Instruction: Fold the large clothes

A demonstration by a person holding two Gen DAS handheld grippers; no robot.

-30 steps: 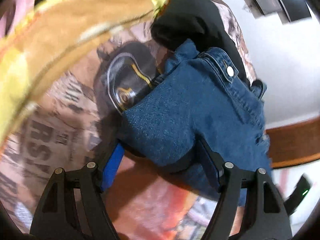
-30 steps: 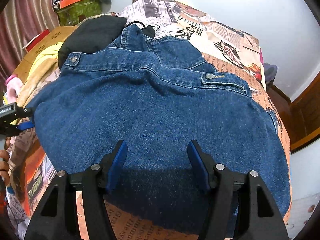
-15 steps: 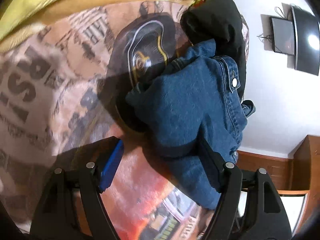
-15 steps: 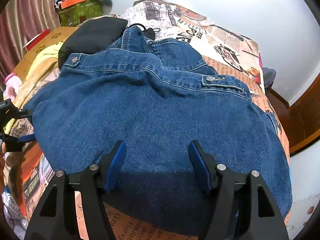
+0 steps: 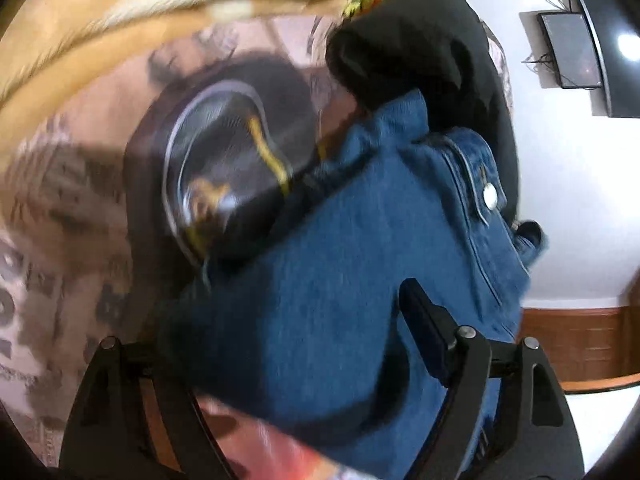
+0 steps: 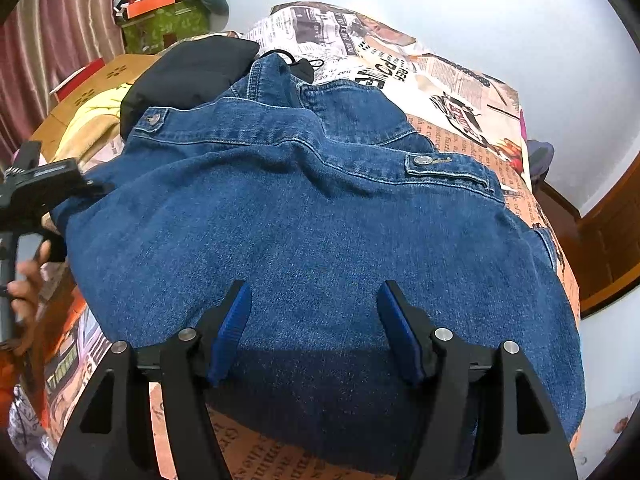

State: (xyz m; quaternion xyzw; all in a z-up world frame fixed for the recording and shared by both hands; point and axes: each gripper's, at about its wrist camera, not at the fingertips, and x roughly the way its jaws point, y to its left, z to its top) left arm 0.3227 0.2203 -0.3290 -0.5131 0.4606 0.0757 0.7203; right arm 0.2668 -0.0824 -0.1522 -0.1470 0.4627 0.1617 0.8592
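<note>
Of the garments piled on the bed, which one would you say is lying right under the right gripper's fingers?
The blue denim jacket, spread flat beneath the open right gripper. The black garment and the yellow one lie farther back, beyond its collar.

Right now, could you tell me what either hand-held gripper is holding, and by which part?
Neither visibly holds anything. The right hand-held gripper is open over the denim jacket; the left one straddles its side edge unclamped.

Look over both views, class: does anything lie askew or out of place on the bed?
Yes. The denim jacket lies crooked across the bedspread, its collar end riding up onto a black garment instead of resting flat. Its left edge bunches between the open jaws of the left gripper.
</note>
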